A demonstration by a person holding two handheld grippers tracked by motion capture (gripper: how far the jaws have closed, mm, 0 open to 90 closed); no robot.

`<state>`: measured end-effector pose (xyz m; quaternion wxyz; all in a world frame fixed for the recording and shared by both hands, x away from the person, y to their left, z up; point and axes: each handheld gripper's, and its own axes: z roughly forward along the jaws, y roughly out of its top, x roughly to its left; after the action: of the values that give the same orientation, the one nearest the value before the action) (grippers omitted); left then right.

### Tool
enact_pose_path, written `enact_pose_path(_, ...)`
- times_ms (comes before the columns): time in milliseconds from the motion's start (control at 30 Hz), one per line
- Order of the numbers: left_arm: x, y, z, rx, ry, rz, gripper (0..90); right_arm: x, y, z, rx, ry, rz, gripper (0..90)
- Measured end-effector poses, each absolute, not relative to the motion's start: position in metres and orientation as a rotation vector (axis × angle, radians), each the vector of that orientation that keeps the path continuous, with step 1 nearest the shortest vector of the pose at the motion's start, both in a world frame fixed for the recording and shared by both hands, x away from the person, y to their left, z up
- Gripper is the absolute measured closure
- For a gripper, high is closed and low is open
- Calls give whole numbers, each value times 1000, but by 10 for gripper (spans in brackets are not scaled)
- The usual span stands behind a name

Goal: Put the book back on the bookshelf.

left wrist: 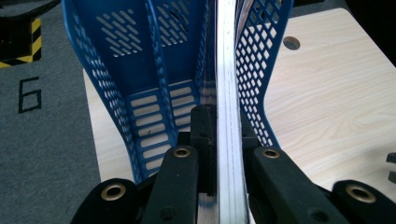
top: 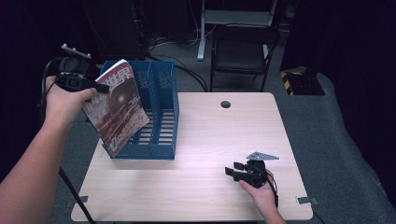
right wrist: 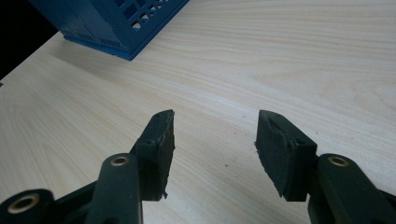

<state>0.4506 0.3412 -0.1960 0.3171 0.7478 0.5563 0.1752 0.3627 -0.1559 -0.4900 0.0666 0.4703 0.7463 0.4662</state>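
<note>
Your right gripper [top: 235,171] rests low over the near right part of the table [top: 215,140], and the right gripper view shows what the high view cannot: its jaws stand wide apart with bare wood grain between them and nothing held. That same view catches a corner of the blue file rack [right wrist: 116,23] at its top left, cut off by the frame.

Farther off, your left gripper [top: 100,87] is clamped on the top edge of a magazine [top: 119,109], which hangs tilted at the near left side of the blue file rack, its lower corner down by the rack's front. From above you see the reddish cover with large white Chinese characters, "世界"; the smaller print is too blurred to read. The left gripper view shows the magazine [left wrist: 227,93] edge-on, a pale stack of page edges pinched between the jaws, in line with a perforated divider. On the grey floor there, a painted "6" [left wrist: 29,94] is legible.
</note>
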Motion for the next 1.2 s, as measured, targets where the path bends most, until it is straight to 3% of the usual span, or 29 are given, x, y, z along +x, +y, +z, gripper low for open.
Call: enact_pose_path(1200, 485, 328, -198, 1909, 1533, 499, 839, 363, -157, -489, 1414, 2251, 1423, 465)
